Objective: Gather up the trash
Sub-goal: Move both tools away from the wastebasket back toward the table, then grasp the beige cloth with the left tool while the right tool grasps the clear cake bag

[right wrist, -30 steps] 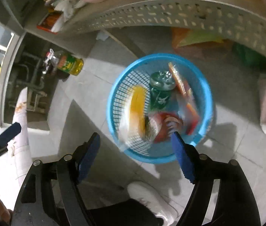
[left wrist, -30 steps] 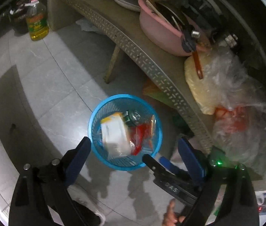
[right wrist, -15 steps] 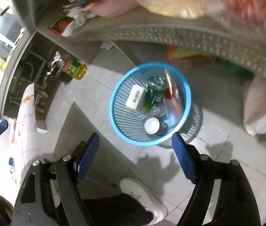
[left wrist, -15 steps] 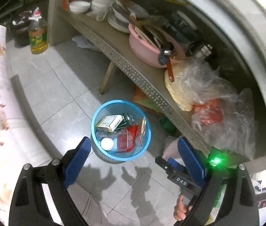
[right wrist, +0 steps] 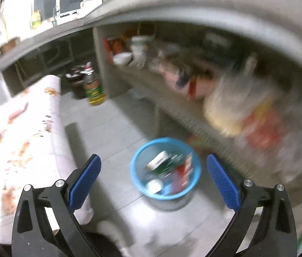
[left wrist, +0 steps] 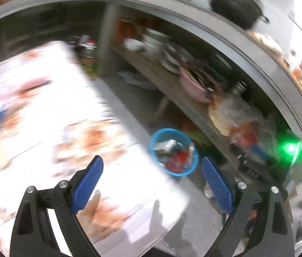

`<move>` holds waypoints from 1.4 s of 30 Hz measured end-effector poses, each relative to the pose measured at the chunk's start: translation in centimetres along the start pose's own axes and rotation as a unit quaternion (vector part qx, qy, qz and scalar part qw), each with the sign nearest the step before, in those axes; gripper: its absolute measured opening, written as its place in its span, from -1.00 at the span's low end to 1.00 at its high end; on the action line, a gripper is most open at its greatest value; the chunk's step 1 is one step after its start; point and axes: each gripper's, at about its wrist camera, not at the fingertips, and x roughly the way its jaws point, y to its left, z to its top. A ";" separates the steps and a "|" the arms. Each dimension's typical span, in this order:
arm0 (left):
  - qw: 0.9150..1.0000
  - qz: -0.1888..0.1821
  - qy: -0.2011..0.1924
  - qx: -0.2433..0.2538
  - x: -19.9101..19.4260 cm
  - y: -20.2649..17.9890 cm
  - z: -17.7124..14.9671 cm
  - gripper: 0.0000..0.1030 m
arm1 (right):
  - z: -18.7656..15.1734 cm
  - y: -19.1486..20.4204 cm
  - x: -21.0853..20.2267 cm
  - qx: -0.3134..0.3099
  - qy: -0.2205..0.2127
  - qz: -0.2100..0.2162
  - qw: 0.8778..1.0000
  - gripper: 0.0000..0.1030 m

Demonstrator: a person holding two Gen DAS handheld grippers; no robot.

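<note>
A blue mesh trash basket (left wrist: 190,150) stands on the tiled floor and holds a white box, a green can, a red wrapper and a round lid. It also shows in the right wrist view (right wrist: 137,180). My left gripper (left wrist: 152,182) is open and empty, high above the floor, over the edge of a floral-cloth table (left wrist: 44,117). My right gripper (right wrist: 153,180) is open and empty, well above the basket. Both views are blurred.
A low shelf (left wrist: 172,85) under the counter carries a pink basin (left wrist: 191,85), bowls and plastic bags (left wrist: 241,124). An oil bottle (right wrist: 94,90) stands on the floor by the counter pillar. A black pot (left wrist: 234,2) sits on the counter.
Both grippers have risen and pulled back from the basket, which now looks smaller. The floral table has come into the left wrist view. Both stay open and empty.
</note>
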 end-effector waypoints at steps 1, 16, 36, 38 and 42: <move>1.000 0.021 -0.010 -0.018 -1.4 1.6 -0.9 0.77 | 0.2 1.2 -0.6 -0.016 -0.011 -0.002 1.000 0.85; 0.965 0.161 -0.104 -0.179 -13.6 16.6 -7.8 0.89 | 3.9 15.8 -4.3 -0.135 -0.072 0.199 0.968 0.85; 0.962 0.270 0.010 -0.038 -2.3 28.2 0.6 0.89 | 3.0 23.5 0.1 -0.079 0.132 0.337 0.929 0.85; 0.964 0.266 0.016 -0.021 -1.7 28.8 0.8 0.89 | 3.1 23.5 0.4 -0.077 0.136 0.336 0.929 0.85; 0.967 0.250 0.047 0.005 -0.4 30.0 0.4 0.77 | 3.3 23.8 1.2 -0.074 0.145 0.335 0.928 0.85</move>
